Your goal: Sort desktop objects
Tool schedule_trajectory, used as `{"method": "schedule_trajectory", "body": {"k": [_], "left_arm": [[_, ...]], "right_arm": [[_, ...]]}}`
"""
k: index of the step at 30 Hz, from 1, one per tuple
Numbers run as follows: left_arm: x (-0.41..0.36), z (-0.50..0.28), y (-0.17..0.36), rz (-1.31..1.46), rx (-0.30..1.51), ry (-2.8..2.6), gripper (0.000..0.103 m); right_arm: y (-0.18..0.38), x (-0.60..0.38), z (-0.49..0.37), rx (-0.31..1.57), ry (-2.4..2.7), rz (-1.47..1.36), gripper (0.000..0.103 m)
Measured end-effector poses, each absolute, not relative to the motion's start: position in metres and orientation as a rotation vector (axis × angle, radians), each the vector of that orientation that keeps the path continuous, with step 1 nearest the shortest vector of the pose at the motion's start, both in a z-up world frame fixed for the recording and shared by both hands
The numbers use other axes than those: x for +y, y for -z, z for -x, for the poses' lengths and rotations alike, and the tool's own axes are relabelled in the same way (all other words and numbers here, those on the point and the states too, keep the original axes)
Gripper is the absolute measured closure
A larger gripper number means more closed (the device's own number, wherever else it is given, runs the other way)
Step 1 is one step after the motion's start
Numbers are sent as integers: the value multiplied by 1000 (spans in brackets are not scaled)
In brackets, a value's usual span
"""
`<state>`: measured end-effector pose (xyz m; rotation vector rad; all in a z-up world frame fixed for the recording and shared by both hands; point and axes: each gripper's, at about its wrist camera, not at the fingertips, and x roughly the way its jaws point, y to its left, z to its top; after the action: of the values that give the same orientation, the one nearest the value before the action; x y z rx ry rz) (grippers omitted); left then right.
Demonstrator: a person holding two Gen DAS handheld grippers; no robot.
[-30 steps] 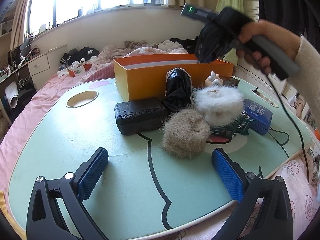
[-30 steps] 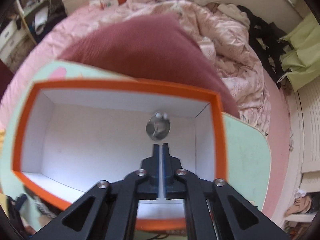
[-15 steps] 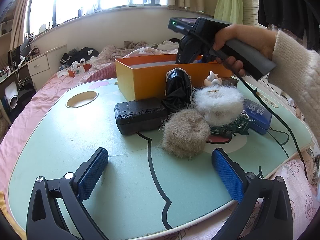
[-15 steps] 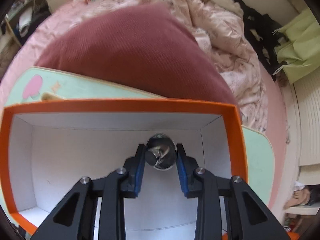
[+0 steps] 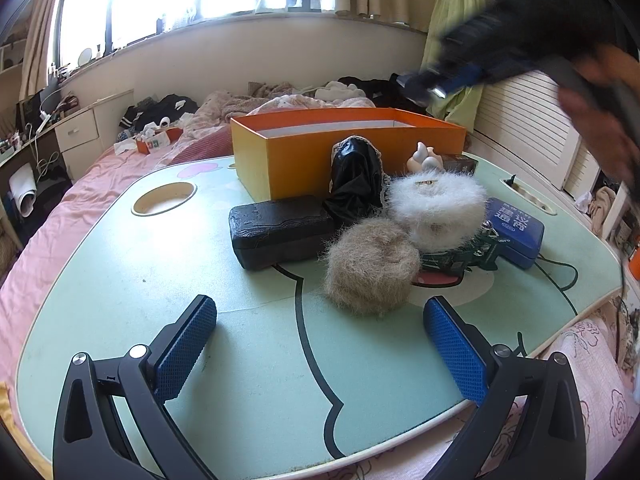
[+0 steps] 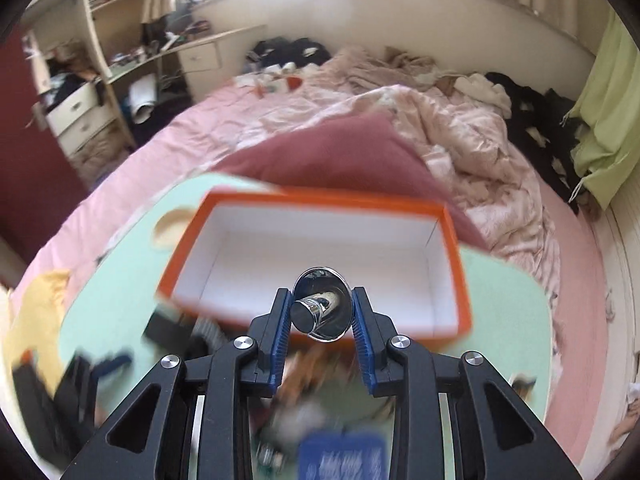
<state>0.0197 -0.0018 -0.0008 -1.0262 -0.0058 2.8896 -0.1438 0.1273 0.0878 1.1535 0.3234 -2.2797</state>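
In the left wrist view, the left claw (image 5: 320, 308) is at the bottom of the frame. It is wide apart, grasps nothing, and waits over the green table (image 5: 120, 260).

In the right wrist view, the right claw (image 6: 320, 296) at the bottom middle is clenched on a shiny metal thing (image 6: 320, 310). The orange box (image 6: 320, 197) is mid-frame, just behind it.

I think the claw should hold tight and go low inside the box. Then it can let go, so the thing cannot bounce.

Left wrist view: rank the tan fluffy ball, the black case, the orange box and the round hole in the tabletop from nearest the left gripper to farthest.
1. Tan fluffy ball: just ahead of the left gripper, toward its right finger.
2. Black case: behind the ball, slightly left.
3. Round hole and orange box: both farther back, hole left, box centre; too close to call.
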Motion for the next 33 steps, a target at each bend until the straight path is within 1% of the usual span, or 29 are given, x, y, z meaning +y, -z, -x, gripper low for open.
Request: {"method": "schedule_trajectory", "body": {"k": [6,9,11,13,14,16,18,20,22,26,27,28,33], "left_arm": [[-2,-20,1,1026,-6,-2890,0],[-2,-20,1,1025,-6,-2890,0],[-1,-19,1,1025,-7,-2890,0],[-2,-20,1,1025,-7,-2890,0],[-2,-20,1,1025,-7,-2890,0],[-2,-20,1,1025,-7,-2890,0],[-2,-20,1,1025,-7,-2890,0],[-2,-20,1,1025,-7,-2891,0],[-2,-20,1,1025,-7,-2891,0],[-2,-20,1,1027,-6,-2891,0],[-2,-21,1,1025,-6,-2891,0],[-2,-20,1,1026,-6,-2891,0],[-2,-20,1,1026,-7,-2891,0]], "right_arm": [[-42,141,118,395,2298,-1235,74],[-30,149,118,385,2306,-1246,73],[-28,156,115,353,2324,-1230,64],[-33,168,105,304,2356,-1165,45],[-35,172,101,288,2368,-1139,41],[-38,187,81,250,2401,-1071,29],[-36,199,60,244,2421,-1032,24],[-29,212,39,239,2438,-1001,23],[-21,221,22,238,2467,-977,17],[1,229,9,240,2481,-976,15],[5,231,9,215,2488,-946,6],[9,231,9,209,2514,-919,0],[13,228,10,196,2524,-875,0]]}}
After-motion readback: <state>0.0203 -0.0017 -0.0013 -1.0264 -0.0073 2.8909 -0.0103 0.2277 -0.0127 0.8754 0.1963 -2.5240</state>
